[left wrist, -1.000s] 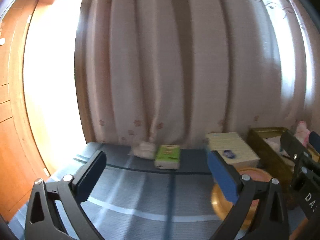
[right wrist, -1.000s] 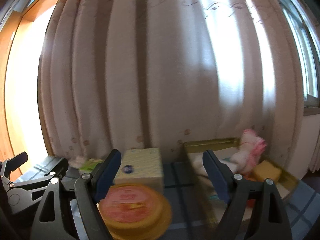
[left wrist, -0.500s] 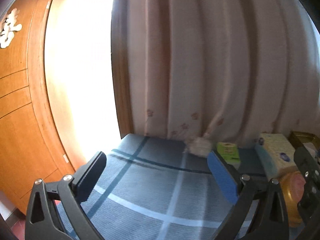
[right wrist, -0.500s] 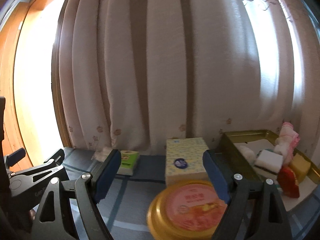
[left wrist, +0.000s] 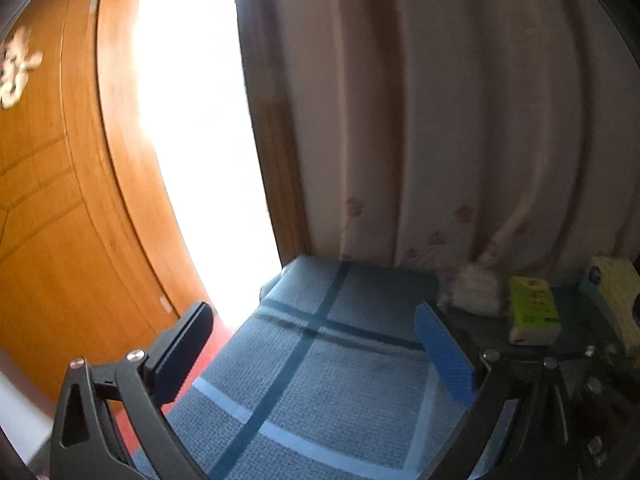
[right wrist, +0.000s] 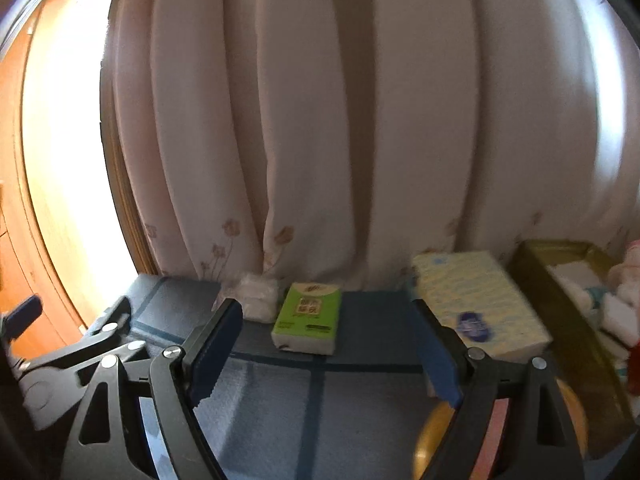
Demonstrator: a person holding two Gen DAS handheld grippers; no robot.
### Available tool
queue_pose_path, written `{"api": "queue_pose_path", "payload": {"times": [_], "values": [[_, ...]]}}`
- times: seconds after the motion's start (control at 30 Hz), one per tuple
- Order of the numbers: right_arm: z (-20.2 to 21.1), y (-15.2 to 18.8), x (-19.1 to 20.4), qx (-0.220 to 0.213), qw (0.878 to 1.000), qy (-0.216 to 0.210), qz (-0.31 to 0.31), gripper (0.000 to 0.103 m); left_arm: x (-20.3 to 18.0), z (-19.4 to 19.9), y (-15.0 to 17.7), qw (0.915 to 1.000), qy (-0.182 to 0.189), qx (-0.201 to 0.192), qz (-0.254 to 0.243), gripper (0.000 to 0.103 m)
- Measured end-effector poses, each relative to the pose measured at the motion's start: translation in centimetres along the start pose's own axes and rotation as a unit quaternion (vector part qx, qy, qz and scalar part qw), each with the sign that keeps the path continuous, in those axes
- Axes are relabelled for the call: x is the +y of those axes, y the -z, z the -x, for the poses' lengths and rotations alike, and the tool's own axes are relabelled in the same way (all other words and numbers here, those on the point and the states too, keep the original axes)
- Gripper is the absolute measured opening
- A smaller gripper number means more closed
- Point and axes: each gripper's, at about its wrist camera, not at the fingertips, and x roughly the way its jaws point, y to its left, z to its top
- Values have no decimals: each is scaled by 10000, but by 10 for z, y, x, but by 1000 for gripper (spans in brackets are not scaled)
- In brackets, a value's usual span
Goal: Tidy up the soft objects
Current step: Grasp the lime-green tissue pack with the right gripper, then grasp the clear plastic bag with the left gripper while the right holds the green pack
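Both hand-held grippers stand spread wide with nothing between their fingers: the right hand-held gripper (right wrist: 324,350) points at the small things along the curtain, and the left hand-held gripper (left wrist: 316,354) hangs over bare cloth near the bench's left end.

A green tissue pack (right wrist: 308,318) lies flat on the blue checked cloth (right wrist: 360,412), close to the curtain and roughly centred ahead of the right gripper's fingers. It looks light and squashy under a smooth plastic wrap, so it should give under pressure and might slide if nipped at a corner; a hold across its two long sides, low and near the middle, seems safest. Just beside it on the left sits a white wad (right wrist: 258,294), perhaps cotton or crumpled tissue; too blurred to tell. It would likely weigh almost nothing and flatten in any grip, so a gentle pinch through its middle should do.

To the right lies a larger tissue box (right wrist: 476,304), stiffer-looking than the pack. Beyond that is a gold-rimmed tray (right wrist: 560,276) already holding white and pink soft pieces. A yellow round tin (right wrist: 430,434) shows low behind the right finger. The pale curtain (right wrist: 360,120) hangs behind everything, its hem touching the bench.
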Motion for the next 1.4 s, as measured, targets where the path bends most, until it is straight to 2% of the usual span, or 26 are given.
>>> {"api": "queue_pose_path", "payload": {"times": [0.07,0.23,0.33,0.4,0.53,0.73,0.77,0.8,0.87,0.9,0.97,1.07,1.17,1.3,1.4], "values": [[-16,-4,5,249,9997,-25,-4,85,8,-9,-1,9995,33,232,212,102],[-41,-11,9,550,9985,-34,-68,85,33,-28,2,9934,92,708,896,102],[-61,-12,14,924,9957,-69,-38,72,43,-35,4,9893,39,892,1154,102],[-75,-12,17,1233,9923,-109,-56,61,45,-34,5,9883,26,915,1220,102],[-88,-15,16,1369,9905,21,-127,61,42,-33,3,9894,51,884,1148,102],[-103,-15,18,1662,9855,345,78,61,42,-30,1,9898,109,885,1109,102],[-112,-13,19,1821,9821,444,174,58,43,-31,1,9897,116,892,1115,102],[-120,-10,15,2100,9772,298,92,50,44,-31,1,9894,123,904,1127,102],[-121,-5,6,2003,9795,231,-41,32,46,-32,1,9886,168,941,1164,102],[-122,-4,5,1999,9797,151,-57,30,46,-33,1,9882,187,951,1189,102],[-119,2,0,1857,9815,-385,-250,29,48,-33,1,9875,228,958,1234,102],[-99,5,0,1282,9895,-649,-172,25,50,-34,1,9866,313,976,1271,102],[-79,12,3,812,9925,-913,-4,24,50,-34,1,9859,415,986,1284,102],[-55,24,-4,449,9902,-1320,63,24,51,-33,0,9848,624,973,1300,102],[-38,31,-15,137,9891,-1464,14,24,51,-31,0,9840,852,884,1292,102]]}}
